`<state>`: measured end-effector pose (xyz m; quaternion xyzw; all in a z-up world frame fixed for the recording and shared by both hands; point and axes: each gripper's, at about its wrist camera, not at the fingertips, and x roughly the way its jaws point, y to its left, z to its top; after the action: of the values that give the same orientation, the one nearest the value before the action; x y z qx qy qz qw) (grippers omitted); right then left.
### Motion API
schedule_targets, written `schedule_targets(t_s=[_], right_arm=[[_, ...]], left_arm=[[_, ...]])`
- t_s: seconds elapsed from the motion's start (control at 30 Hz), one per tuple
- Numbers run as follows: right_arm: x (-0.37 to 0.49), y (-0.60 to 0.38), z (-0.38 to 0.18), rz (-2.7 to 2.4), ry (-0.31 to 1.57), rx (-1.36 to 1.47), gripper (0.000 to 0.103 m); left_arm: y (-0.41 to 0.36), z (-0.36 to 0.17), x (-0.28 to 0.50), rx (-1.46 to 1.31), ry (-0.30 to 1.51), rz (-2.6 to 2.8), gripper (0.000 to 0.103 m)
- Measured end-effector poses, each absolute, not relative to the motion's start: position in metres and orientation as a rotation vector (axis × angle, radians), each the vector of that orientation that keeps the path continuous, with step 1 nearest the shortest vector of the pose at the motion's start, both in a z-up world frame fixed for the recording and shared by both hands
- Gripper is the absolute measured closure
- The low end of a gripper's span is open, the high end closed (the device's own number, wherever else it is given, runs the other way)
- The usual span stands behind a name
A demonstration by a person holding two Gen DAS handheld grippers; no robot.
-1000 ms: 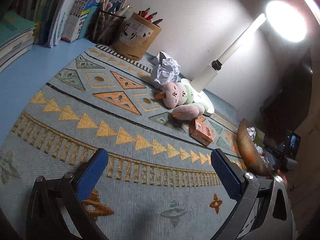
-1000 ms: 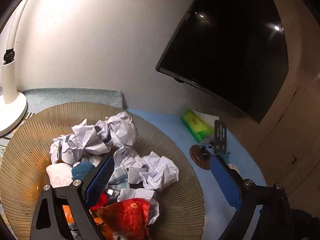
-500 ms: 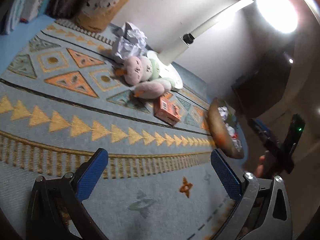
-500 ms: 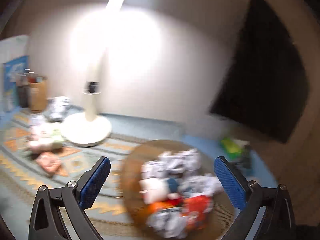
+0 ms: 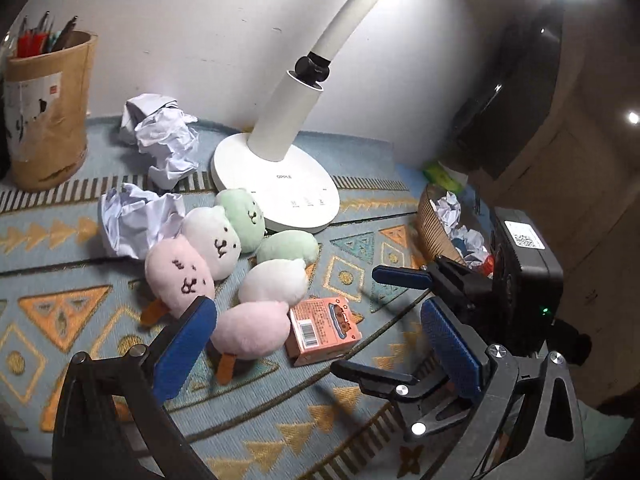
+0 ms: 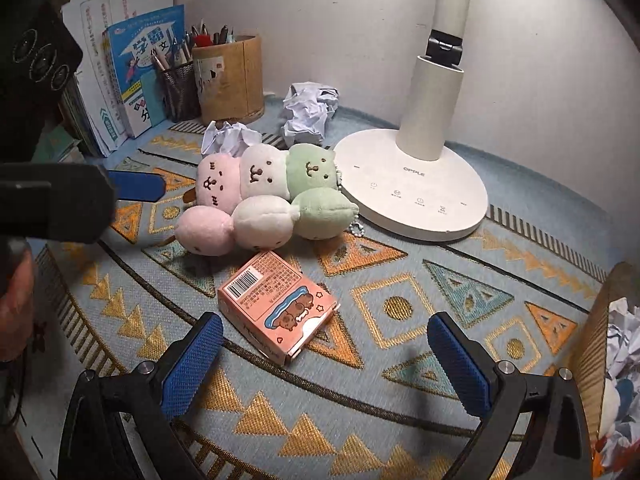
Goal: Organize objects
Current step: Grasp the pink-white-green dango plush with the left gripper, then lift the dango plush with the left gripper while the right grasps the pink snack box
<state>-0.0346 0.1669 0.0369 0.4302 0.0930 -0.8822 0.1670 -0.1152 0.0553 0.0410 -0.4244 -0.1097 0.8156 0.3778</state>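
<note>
A small pink box (image 6: 276, 304) lies on the patterned mat, just ahead of my open, empty right gripper (image 6: 326, 350); it also shows in the left wrist view (image 5: 324, 330). Two plush dango skewers (image 6: 264, 204) in pink, white and green lie behind it, also in the left wrist view (image 5: 236, 264). My left gripper (image 5: 316, 344) is open and empty, near the plush skewers. Two crumpled paper balls (image 6: 308, 112) (image 6: 230, 138) lie behind the toys. A woven basket (image 5: 434, 228) with several paper balls stands at the right.
A white desk lamp base (image 6: 416, 192) stands behind the toys. A brown pen pot (image 6: 230, 80), a mesh pen cup (image 6: 180, 88) and books (image 6: 132, 72) line the back left. The right gripper's body (image 5: 480, 312) shows in the left wrist view.
Both grippers have swung toward the toys and the pink box. The right gripper left the basket and now faces the box. Both stay open.
</note>
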Motion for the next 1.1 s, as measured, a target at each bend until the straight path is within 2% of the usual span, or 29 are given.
schedule_targets(t_s=[0.03,0.07,0.1,0.2,0.27,0.3,0.33,0.4,0.47,0.73,0.93,0.97,1.0,1.03,1.07,1.1], right_arm=[[-0.038,0.168,0.036,-2.471,0.254,1.222,0.0],[-0.04,0.168,0.035,-2.452,0.264,1.21,0.0],[-0.041,0.166,0.034,-2.435,0.287,1.199,0.0],[-0.05,0.156,0.022,-2.367,0.353,1.213,0.001],[-0.055,0.146,0.017,-2.347,0.395,1.238,0.008],[-0.056,0.144,0.018,-2.367,0.383,1.224,0.015],[-0.057,0.143,0.02,-2.361,0.343,1.22,0.036],[-0.057,0.144,0.023,-2.376,0.277,1.229,0.038],[-0.051,0.146,0.022,-2.398,0.279,1.237,0.039],[0.015,0.218,0.04,-2.616,0.079,1.293,0.039],[0.023,0.267,0.032,-2.742,-0.268,1.388,0.038],[0.023,0.268,0.029,-2.706,-0.331,1.397,0.033],[0.027,0.267,0.029,-2.728,-0.346,1.359,0.03],[0.032,0.264,0.031,-2.736,-0.336,1.37,0.022],[0.033,0.26,0.03,-2.721,-0.312,1.385,0.016],[0.037,0.257,0.031,-2.718,-0.276,1.38,0.014]], left_arm=[[0.057,0.036,-0.119,-1.099,-0.277,2.064,0.006],[0.057,0.03,-0.12,-1.12,-0.27,2.05,0.015],[0.057,0.027,-0.12,-1.138,-0.251,2.051,0.017],[0.057,0.022,-0.123,-1.144,-0.258,2.062,0.018],[0.058,0.019,-0.126,-1.152,-0.295,2.058,0.019],[0.06,0.018,-0.125,-1.152,-0.282,2.077,0.024],[0.062,0.016,-0.125,-1.151,-0.26,2.099,0.029],[0.068,0.013,-0.123,-1.168,-0.233,2.133,0.049],[0.07,0.012,-0.12,-1.18,-0.232,2.147,0.062],[0.052,0.023,-0.058,-1.212,-0.277,2.2,0.065],[0.037,0.02,0.009,-1.232,-0.245,2.339,0.065],[0.038,0.02,0.013,-1.232,-0.245,2.354,0.065],[0.039,0.02,0.016,-1.228,-0.236,2.37,0.063],[0.043,0.019,0.017,-1.22,-0.22,2.387,0.06],[0.045,0.018,0.017,-1.212,-0.208,2.402,0.051],[0.046,0.016,0.016,-1.21,-0.21,2.418,0.036]])
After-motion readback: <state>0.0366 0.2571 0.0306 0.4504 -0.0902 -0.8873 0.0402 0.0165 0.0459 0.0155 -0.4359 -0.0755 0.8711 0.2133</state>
